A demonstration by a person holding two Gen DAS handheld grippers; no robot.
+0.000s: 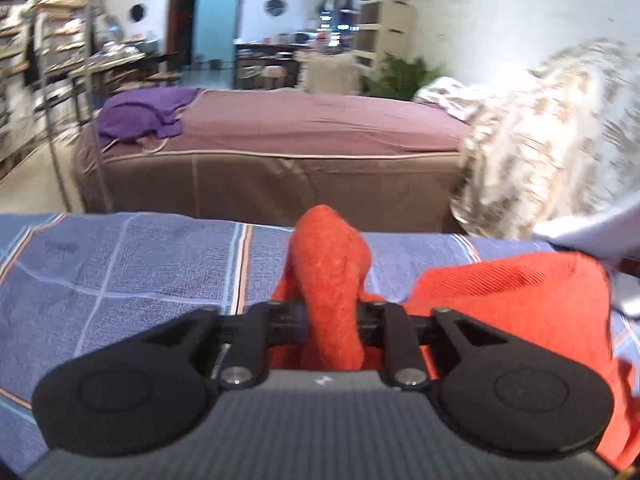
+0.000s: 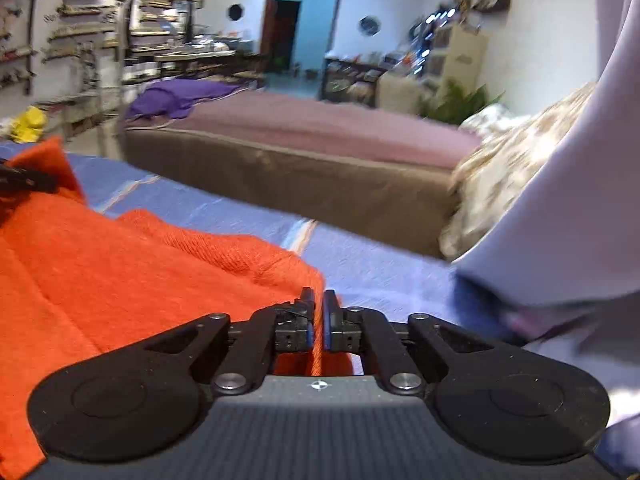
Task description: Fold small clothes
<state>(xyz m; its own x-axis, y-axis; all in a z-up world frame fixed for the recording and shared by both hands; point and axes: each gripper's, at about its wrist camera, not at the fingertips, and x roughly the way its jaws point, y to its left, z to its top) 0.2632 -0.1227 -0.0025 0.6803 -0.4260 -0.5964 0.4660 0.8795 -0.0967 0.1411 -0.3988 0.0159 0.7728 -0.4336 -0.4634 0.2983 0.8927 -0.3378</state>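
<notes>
The left gripper [image 1: 332, 316] holds a thick bunch of the orange cloth [image 1: 520, 300]. The bunch sits right between its two fingers and sticks up above them like a little hill. The fingers press on it from both sides, with a middle-sized gap filled by the cloth. More of the same cloth lies flat to the right of these fingers, on the blue sheet [image 1: 120, 272].

The right gripper [image 2: 319, 320] is pinched tight on a thin edge of the cloth [image 2: 120, 272]. Only a narrow orange strip shows between its two blue pads [image 2: 309, 330]. Most of the cloth spreads out to the left of these fingers and lies on the blue sheet [image 2: 380, 268]. To the right of the fingers there is only sheet and a pale sleeve [image 2: 560, 220].

There is one orange cloth, and both grippers hold it. There are two grippers, and each has two fingers. Far past the fingers stands one bed [image 1: 300, 148] with one purple cloth [image 1: 148, 112] on its left end. One flowery blanket [image 1: 540, 128] is heaped to the right.
</notes>
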